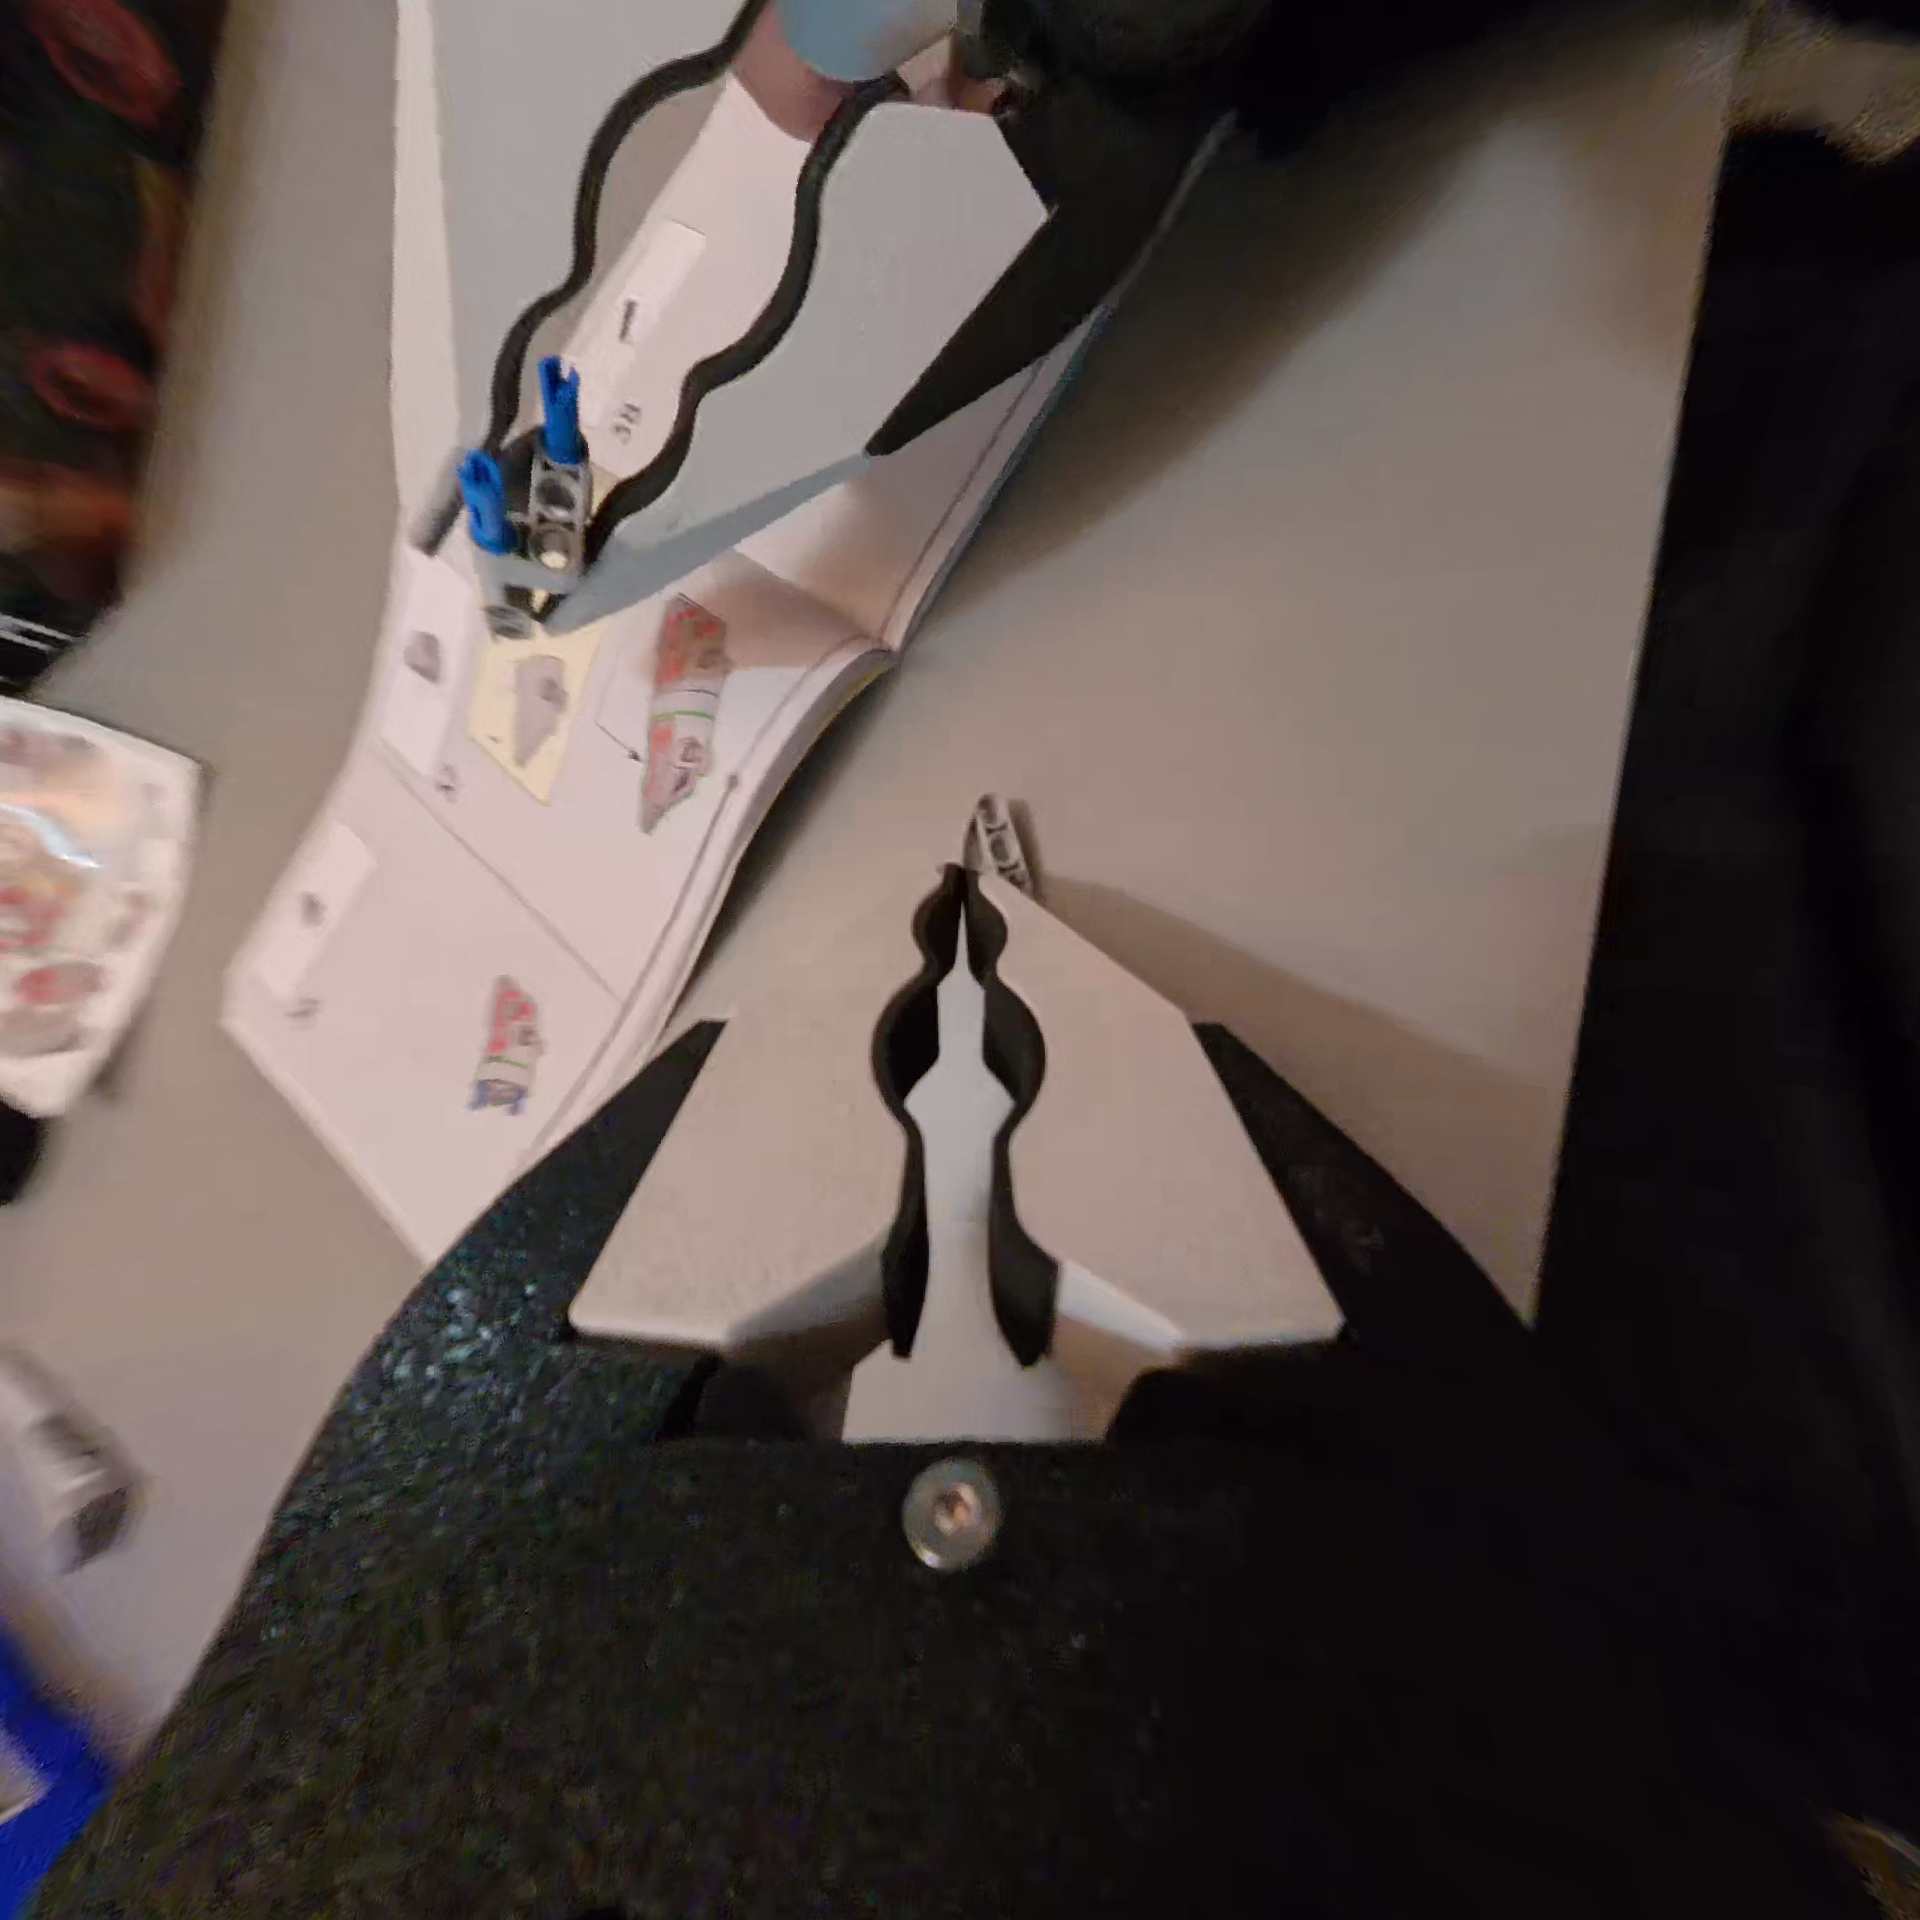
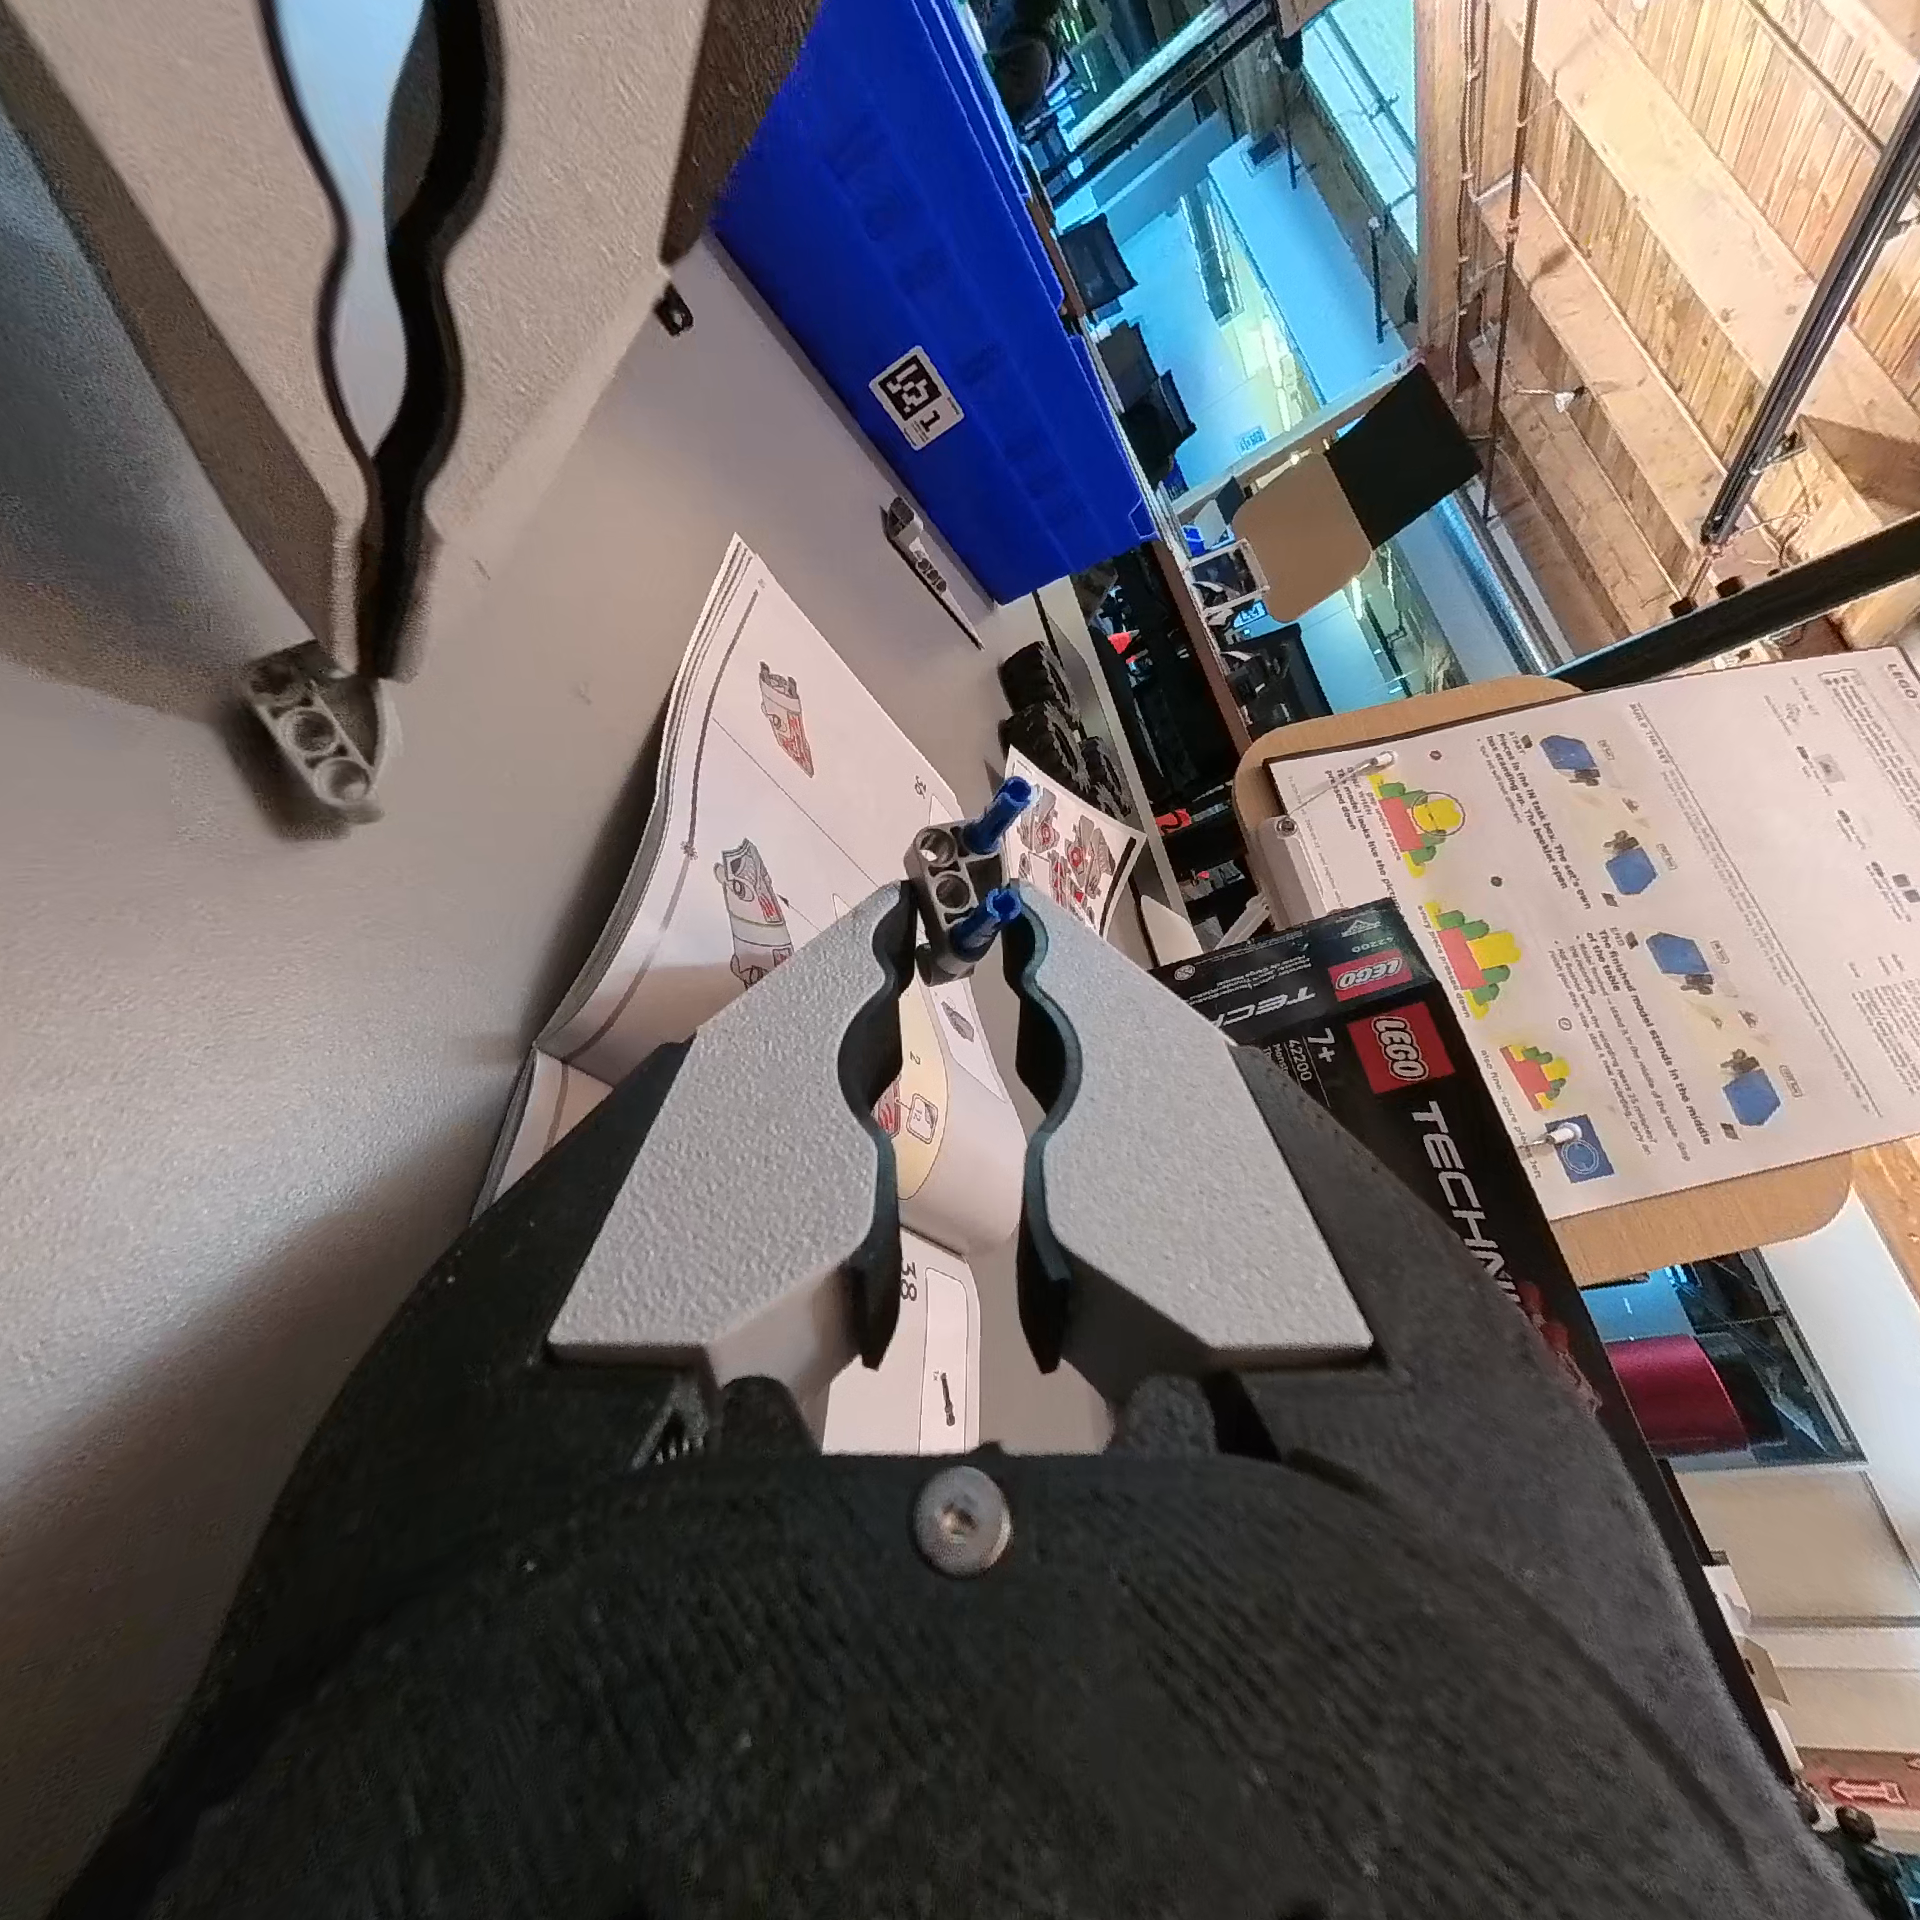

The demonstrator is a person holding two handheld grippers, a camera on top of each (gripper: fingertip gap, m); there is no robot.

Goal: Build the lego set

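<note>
The right claw (image 2: 961,914) pinches a short dark beam (image 2: 943,883) at its fingertips, holding it up off the surface (image 2: 208,1143) over the open manual (image 2: 727,748). Two blue pins (image 2: 987,920) stick out of the beam, pointing away from the claw, probably so that they stay free to receive the next part.

The left claw (image 1: 961,904) is pressed nearly together at its tips, which touch or nip a small grey beam (image 1: 1003,836) against the surface. From the right wrist view the tips sit on one end of that beam (image 2: 312,738), though whether they grip it firmly is hard to tell. It looks like a pickup, with this piece meant for the pins.

The manual lies between the claws, likely kept open for reference. A blue bin (image 2: 935,312) and the set's box (image 2: 1403,1091) stand at the far edge.
</note>
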